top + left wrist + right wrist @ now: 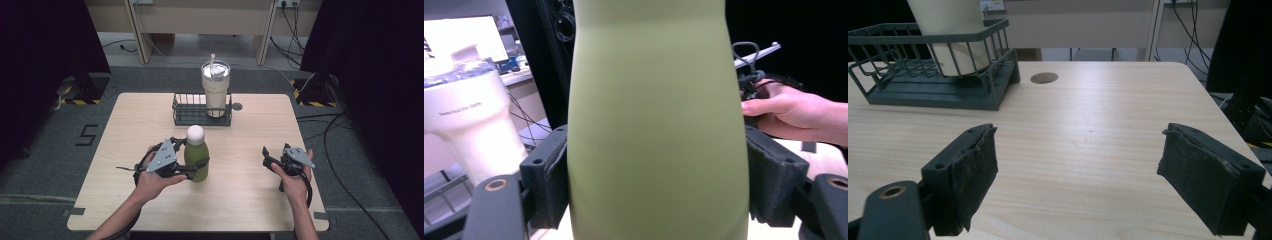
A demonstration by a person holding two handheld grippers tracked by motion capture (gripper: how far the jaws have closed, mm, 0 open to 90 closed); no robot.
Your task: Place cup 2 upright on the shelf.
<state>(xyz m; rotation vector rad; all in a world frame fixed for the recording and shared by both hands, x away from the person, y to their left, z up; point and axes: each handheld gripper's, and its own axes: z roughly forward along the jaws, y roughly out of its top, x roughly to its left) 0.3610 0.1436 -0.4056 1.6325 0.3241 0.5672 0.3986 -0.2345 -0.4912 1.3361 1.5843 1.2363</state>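
Left tool point(192, 167) pinches the green bottle point(197, 157) w/ both pads on its lower body, near the tabletop point(240, 200) front. We judge it stiff, smooth, prob. slick; top-heavy if full, tho fill can't be seen. Low grip looks ok; at the narrower waist it could slip. Behind: basket point(190, 120) w/ tumbler point(216, 90). Right tool point(272, 161) spread, holding nothing.

Left tongs point(656, 195) clamp the green bottle point(656, 120), pads pressed to both sides. Cream tumbler point(471, 120) stands behind, at left.
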